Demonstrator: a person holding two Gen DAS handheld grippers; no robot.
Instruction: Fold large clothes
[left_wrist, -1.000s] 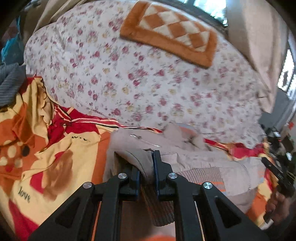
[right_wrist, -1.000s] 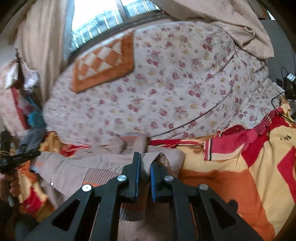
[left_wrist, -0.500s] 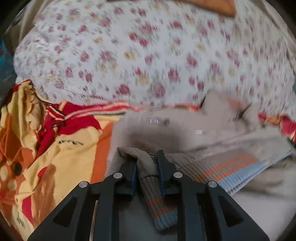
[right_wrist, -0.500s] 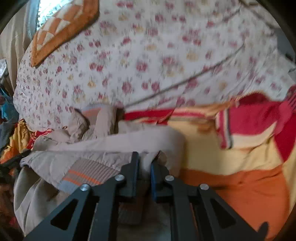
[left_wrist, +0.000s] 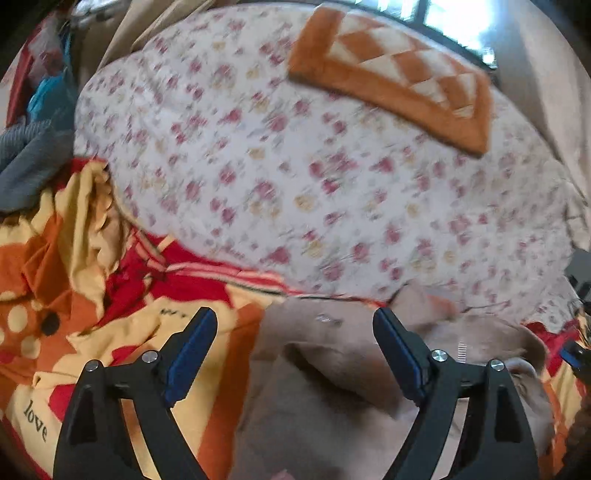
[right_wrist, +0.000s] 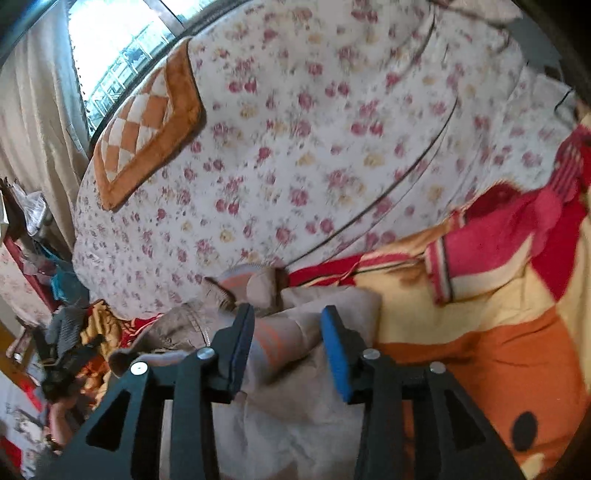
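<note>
A beige jacket (left_wrist: 332, 376) with a striped grey and orange ribbed hem lies folded on the orange, red and yellow blanket (left_wrist: 74, 295). My left gripper (left_wrist: 295, 332) is open wide just above the jacket's left part, holding nothing. In the right wrist view the jacket (right_wrist: 295, 406) lies under my right gripper (right_wrist: 288, 336), which is open with the striped hem (right_wrist: 273, 343) showing between its jaws, not clamped. The blanket (right_wrist: 498, 332) spreads to the right.
A big floral quilt bundle (left_wrist: 314, 166) rises right behind the jacket, with an orange checked cushion (left_wrist: 399, 77) on top. It also shows in the right wrist view (right_wrist: 314, 147). Grey and blue clothes (left_wrist: 26, 162) lie at the far left. Curtains and a window stand behind.
Both grippers were shut on the jacket's folded edge and have opened and let it go. The jacket now lies folded on the blanket. Both views have tilted back up.
</note>
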